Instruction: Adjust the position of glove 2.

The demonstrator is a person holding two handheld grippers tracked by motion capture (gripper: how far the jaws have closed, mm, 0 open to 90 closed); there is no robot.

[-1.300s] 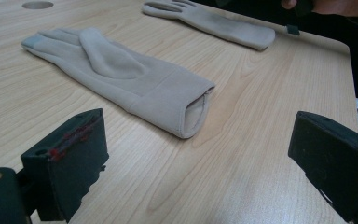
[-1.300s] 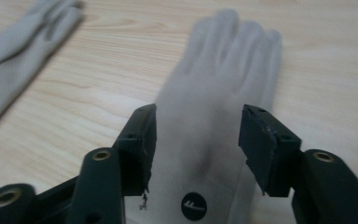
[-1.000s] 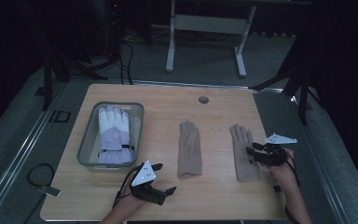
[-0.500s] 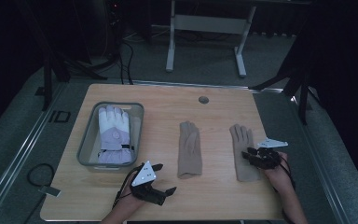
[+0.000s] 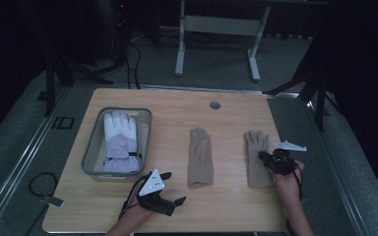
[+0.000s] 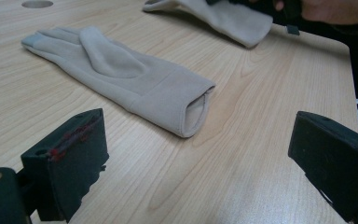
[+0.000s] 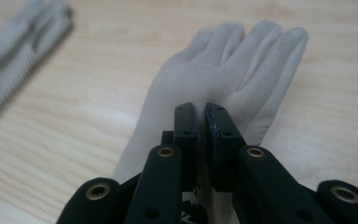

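Wooden desk (image 5: 226, 118) under dim light: the right tool (image 5: 266, 158) has just been closing and now pinches the right-hand beige glove (image 5: 257, 160) lying flat; next, probably lift it. Left tool (image 5: 170, 204) rests released.

Off-task items I can see: bin (image 5: 92, 158) at left holding a white-and-lilac ski glove (image 5: 121, 141); second beige glove (image 5: 200, 156) mid-table; grommet hole (image 5: 215, 105) far centre.

beige gloves (image 5: 200, 156) (image 5: 257, 157); white-lilac ski glove (image 5: 120, 142); grey bin (image 5: 91, 152); pale woodgrain table (image 5: 177, 108).
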